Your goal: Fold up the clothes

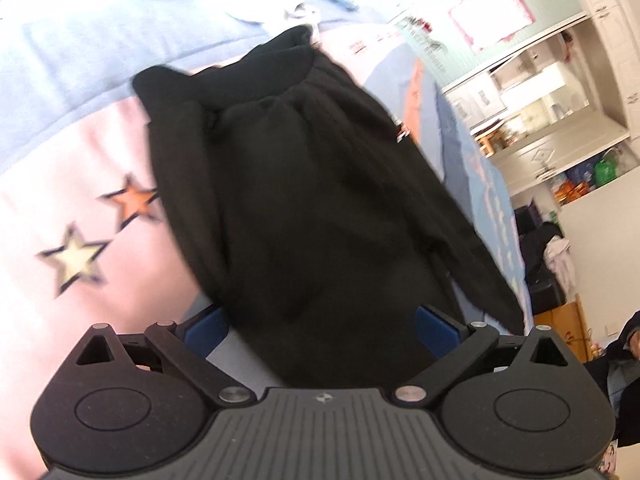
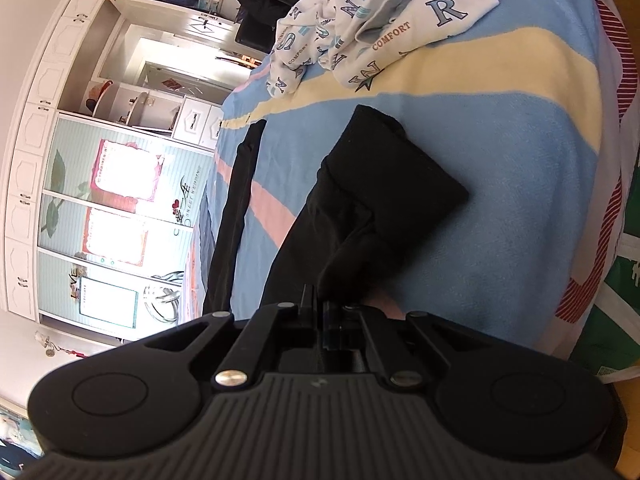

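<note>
Black garment [image 1: 304,184] lies spread down the middle of the left wrist view, on a bed blanket [image 1: 72,92] of pale blue and pink with two stars at the left edge. Picture somewhat blurred. Left gripper [image 1: 320,326] at the bottom of the frame, jaws spread wide, released; its blue pads [image 1: 436,326] stand at either side of the garment's lower end, and whether they touch the cloth cannot be told.

Right wrist view: same black garment [image 2: 360,208] runs from the lower centre up toward the middle of the frame over a blue blanket [image 2: 500,152] with a cream band and a pink band. A separate narrow black strip [image 2: 236,216] lies to its left, apart from it. Right gripper [image 2: 320,300] at the bottom centre, jaws clenched, pinching a fold of the black cloth.

White printed garment [image 2: 360,16], letters and the word COMFORT on it, sits crumpled at the upper centre, well apart from the black one. White cabinets [image 2: 52,92] fill the left side.
</note>
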